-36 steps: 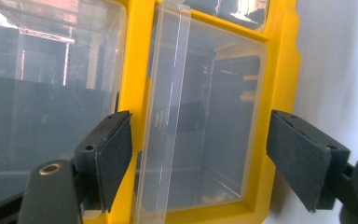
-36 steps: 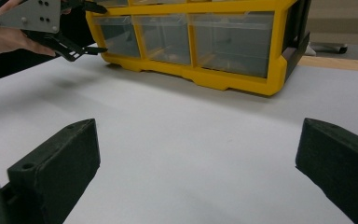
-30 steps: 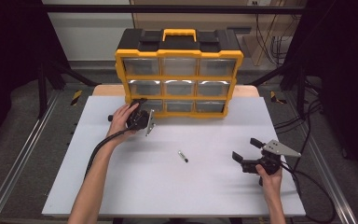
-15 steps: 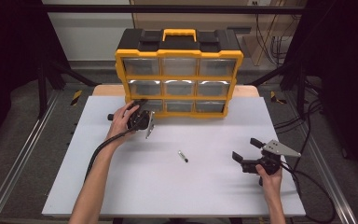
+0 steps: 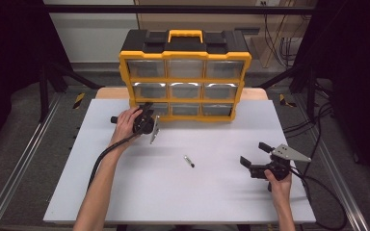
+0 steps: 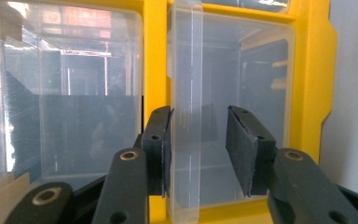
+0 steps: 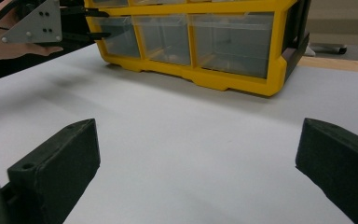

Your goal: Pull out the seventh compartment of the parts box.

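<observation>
A white tabletop (image 5: 125,192) stands on grey floor (image 5: 29,144). Metal rails (image 5: 21,156) run at 9 and 3 o'clock, cables (image 5: 282,45) hang at 1.

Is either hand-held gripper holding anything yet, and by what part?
Not yet. Left hand-held gripper has been closing around the drawer's clear pull tab, a gap remaining. Right hand-held gripper is empty.

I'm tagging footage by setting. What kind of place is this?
Probably a lab recording bench: a white table in a metal frame, a yellow drawer organizer, loose cables behind.
</observation>
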{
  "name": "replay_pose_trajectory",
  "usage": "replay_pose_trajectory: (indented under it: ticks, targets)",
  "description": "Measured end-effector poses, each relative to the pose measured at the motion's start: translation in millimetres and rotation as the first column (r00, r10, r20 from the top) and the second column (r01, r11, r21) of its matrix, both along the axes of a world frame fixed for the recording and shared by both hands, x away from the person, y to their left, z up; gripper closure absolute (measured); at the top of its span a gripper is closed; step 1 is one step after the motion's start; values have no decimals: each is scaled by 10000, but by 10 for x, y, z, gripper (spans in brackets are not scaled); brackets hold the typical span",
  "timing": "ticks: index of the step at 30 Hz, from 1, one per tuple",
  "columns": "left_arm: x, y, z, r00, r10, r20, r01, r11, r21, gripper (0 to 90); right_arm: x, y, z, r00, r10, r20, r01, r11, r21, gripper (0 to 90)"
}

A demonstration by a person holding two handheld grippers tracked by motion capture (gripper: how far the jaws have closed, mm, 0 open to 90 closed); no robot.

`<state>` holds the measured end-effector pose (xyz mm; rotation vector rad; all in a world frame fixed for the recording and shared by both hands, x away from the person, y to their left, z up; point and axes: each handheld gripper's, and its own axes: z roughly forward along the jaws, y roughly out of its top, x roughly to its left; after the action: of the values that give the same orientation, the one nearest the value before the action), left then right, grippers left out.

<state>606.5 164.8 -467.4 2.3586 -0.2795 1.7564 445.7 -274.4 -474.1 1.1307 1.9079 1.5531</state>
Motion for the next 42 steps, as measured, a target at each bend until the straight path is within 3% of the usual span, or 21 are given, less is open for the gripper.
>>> replay_pose_trajectory:
  ticks: [22,42]
  targets:
    - [-5,-8,-21,9976,-24,698,6,9997,262,757,0,0,0,10000,-1,2,1,10000,5,4]
    - [-55,-6,-19,9958,-48,918,10,9991,419,769,-1,-2,2,10000,15,12,-15,10000,9,4]
